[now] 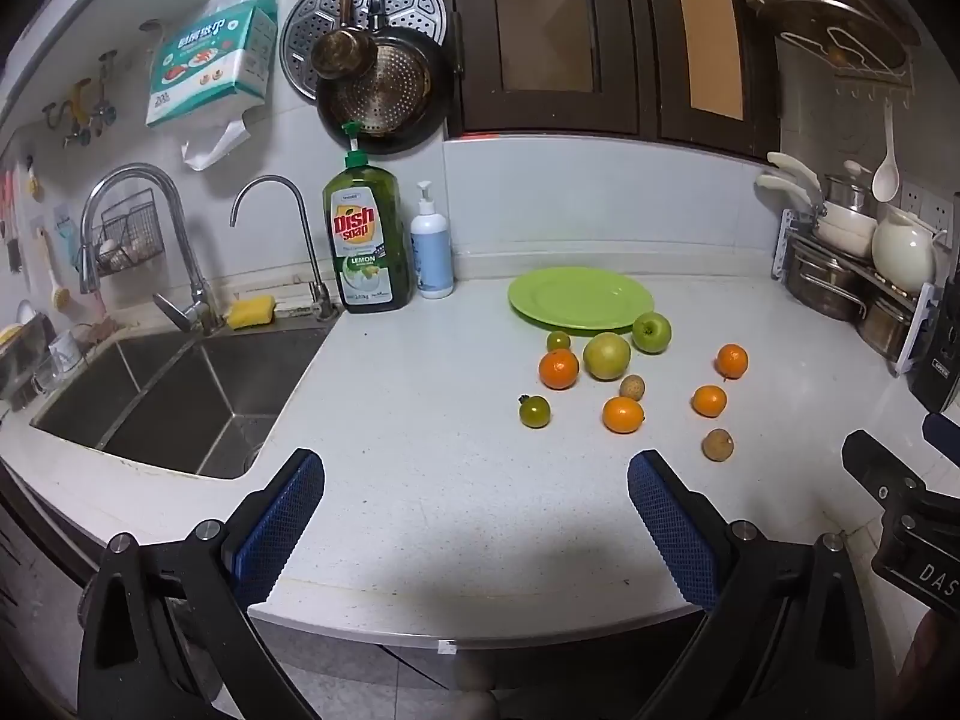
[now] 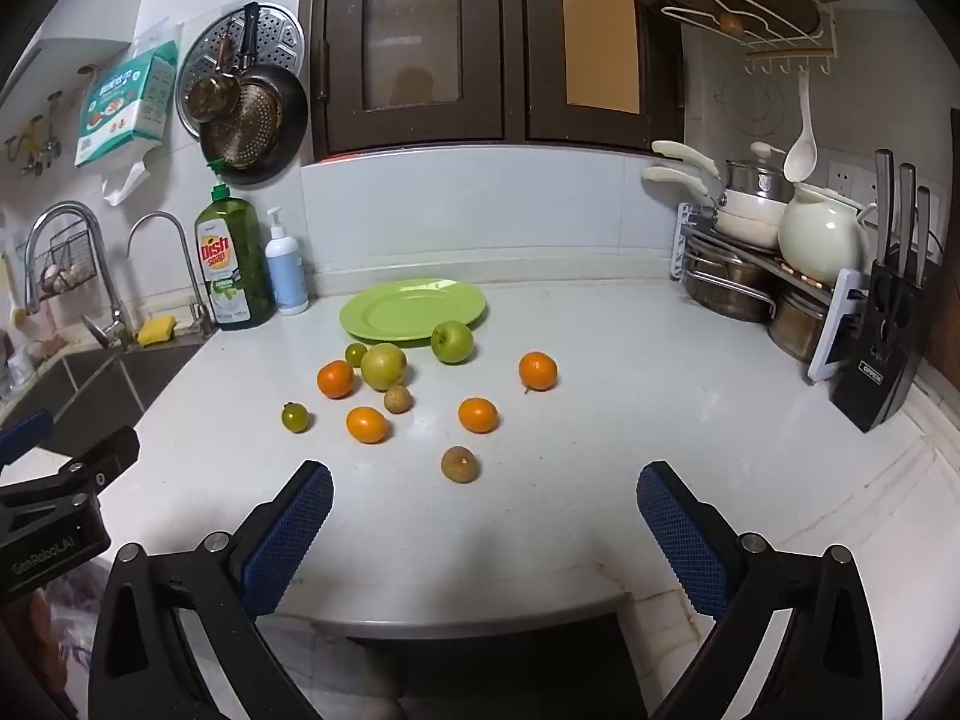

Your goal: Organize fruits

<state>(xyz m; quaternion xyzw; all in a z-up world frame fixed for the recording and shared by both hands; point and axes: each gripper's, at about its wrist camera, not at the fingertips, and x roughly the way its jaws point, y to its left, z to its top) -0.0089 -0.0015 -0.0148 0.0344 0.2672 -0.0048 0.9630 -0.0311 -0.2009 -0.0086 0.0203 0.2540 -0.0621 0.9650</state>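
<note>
A green plate (image 1: 580, 299) (image 2: 413, 310) lies empty at the back of the white counter. In front of it are scattered several fruits: a green apple (image 1: 651, 332) (image 2: 452, 341), a yellow-green pear (image 1: 606, 355) (image 2: 383, 366), several oranges (image 1: 558, 368) (image 2: 537, 371), small green tomatoes (image 1: 534, 411) (image 2: 294, 417) and brown longans (image 1: 717, 444) (image 2: 460, 464). My left gripper (image 1: 476, 474) hovers open over the counter's front edge, nothing between its blue pads. My right gripper (image 2: 485, 486) is open too, just short of the nearest longan.
A steel sink (image 1: 174, 396) with two taps lies to the left. Dish soap (image 1: 366, 240) and a lotion bottle (image 1: 431, 252) stand at the back wall. A rack of pots (image 2: 756, 264) and a knife block (image 2: 888, 336) crowd the right side.
</note>
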